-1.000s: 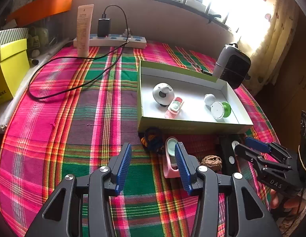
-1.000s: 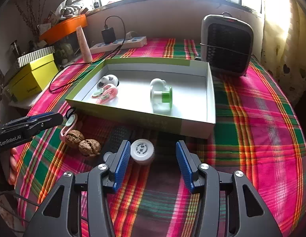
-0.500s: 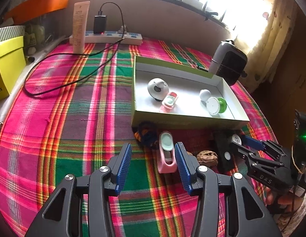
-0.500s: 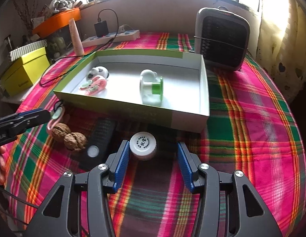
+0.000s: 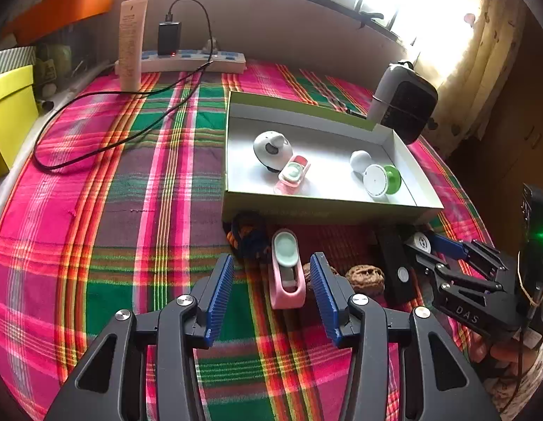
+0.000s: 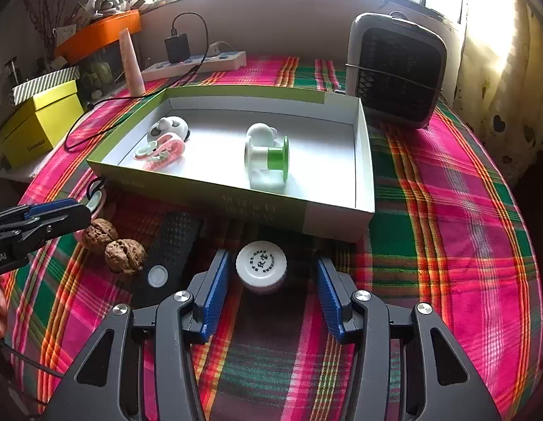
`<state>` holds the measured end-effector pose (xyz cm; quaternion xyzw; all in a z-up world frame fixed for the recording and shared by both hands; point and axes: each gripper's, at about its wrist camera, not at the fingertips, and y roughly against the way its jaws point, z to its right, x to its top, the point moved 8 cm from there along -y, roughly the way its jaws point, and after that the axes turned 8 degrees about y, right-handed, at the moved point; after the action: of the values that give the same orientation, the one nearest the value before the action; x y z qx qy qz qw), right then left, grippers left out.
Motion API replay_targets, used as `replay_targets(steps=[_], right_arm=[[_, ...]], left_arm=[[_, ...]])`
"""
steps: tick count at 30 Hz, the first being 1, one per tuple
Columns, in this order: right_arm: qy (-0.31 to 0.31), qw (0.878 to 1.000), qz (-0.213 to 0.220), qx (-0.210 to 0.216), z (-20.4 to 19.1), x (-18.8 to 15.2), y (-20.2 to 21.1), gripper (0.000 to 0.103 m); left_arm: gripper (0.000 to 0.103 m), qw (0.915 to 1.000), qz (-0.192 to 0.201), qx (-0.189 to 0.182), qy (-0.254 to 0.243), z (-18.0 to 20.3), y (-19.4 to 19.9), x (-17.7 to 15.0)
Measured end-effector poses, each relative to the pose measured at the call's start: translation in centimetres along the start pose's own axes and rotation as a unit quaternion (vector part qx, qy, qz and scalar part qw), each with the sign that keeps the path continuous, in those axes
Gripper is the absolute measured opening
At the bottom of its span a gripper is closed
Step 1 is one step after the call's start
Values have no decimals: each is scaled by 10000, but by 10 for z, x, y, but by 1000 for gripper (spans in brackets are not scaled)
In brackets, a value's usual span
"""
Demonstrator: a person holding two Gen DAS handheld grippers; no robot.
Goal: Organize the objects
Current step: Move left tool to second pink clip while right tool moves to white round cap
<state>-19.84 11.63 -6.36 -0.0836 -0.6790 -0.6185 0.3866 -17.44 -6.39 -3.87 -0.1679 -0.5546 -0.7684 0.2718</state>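
Right now you are holding the right gripper (image 6: 271,291) half open and empty, its jaws straddling the white jar (image 6: 261,266) lying just ahead, untouched.

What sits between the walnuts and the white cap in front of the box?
A black remote-like device, lying on the cloth between the walnuts and the white cap. The right wrist view shows it best.

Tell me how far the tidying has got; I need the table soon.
Partly done. The box already holds four items, among them a pink clip and a green spool. Neither gripper holds anything: the right gripper, jaws open, straddles the white cap; the left gripper brackets another pink clip. Also left: two walnuts, black remote, dark cord bundle.
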Motion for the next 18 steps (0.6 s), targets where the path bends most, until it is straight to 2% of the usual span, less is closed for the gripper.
replay_targets(steps=[8,18], right_arm=[[7,10000,26,87,-4,1,0,49],[21,9999,39,159,-7,2,1,49]], left_arm=[[44,9997,-25,241,-46,-9,-3,4],[44,9996,-52,276,-100,-10,-2,3]])
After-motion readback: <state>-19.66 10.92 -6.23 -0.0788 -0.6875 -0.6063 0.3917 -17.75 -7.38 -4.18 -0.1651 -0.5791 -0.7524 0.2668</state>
